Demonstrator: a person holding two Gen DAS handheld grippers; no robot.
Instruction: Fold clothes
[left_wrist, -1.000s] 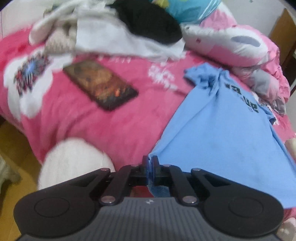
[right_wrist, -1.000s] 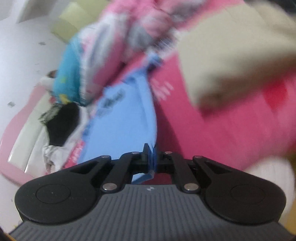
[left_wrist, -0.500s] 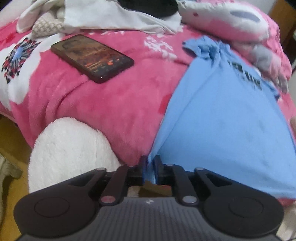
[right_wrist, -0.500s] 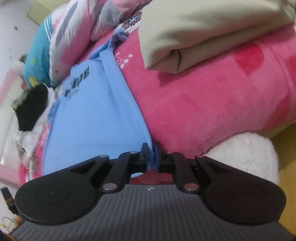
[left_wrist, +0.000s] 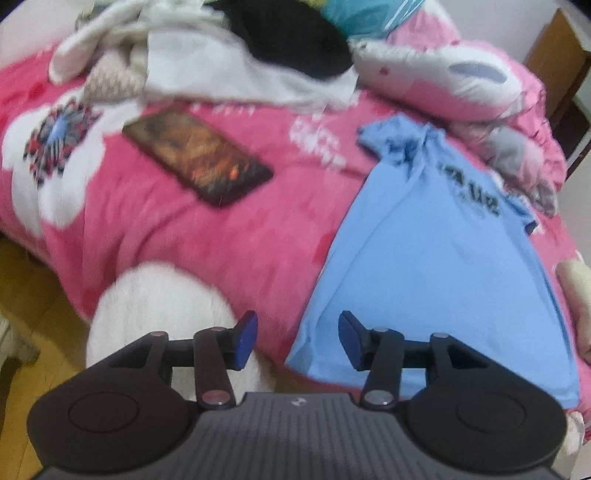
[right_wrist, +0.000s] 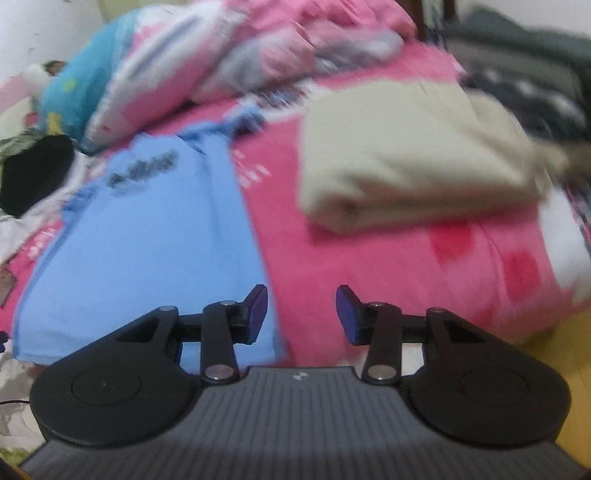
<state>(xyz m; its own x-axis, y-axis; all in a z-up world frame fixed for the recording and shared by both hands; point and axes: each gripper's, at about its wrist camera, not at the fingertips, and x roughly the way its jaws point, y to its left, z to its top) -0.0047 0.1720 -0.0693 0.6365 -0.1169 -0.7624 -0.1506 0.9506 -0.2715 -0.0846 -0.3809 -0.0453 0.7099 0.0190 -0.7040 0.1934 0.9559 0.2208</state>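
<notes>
Pink fleece blanket (left_wrist: 192, 229) covers the bed, printed with white flowers, filling both views; yellow-brown floor (left_wrist: 26, 295) shows at the bed's edge.

Left gripper (left_wrist: 297, 334) — jaws spread wide, blue pads (left_wrist: 245, 334) facing each other, nothing between them. It hangs just above the near edge of the bed. The near left corner of the blue T-shirt (left_wrist: 436, 266) lies just beyond and to the right of the gap, free of both pads. A white fluffy mound (left_wrist: 159, 314) sits below the left finger, against the blanket's edge.

Right gripper (right_wrist: 301, 314) — also wide open and holding nothing. Its left finger sits over the T-shirt's (right_wrist: 147, 240) near right corner; whether it touches the cloth I cannot tell.

T-shirt lies spread flat on the blanket, hem toward the grippers, dark lettering at the far end, one sleeve bunched near the collar.

Farther out, left view: a dark phone (left_wrist: 195, 158) face up on the blanket, well apart from the shirt; behind it a heap of white and black clothes (left_wrist: 236, 59); a pink-and-white quilt (left_wrist: 450, 81) rumpled at the far right.

Right view: a folded beige garment (right_wrist: 410, 158) on the blanket, to the right of the shirt and apart from it. Motion blur softens much of this view.
</notes>
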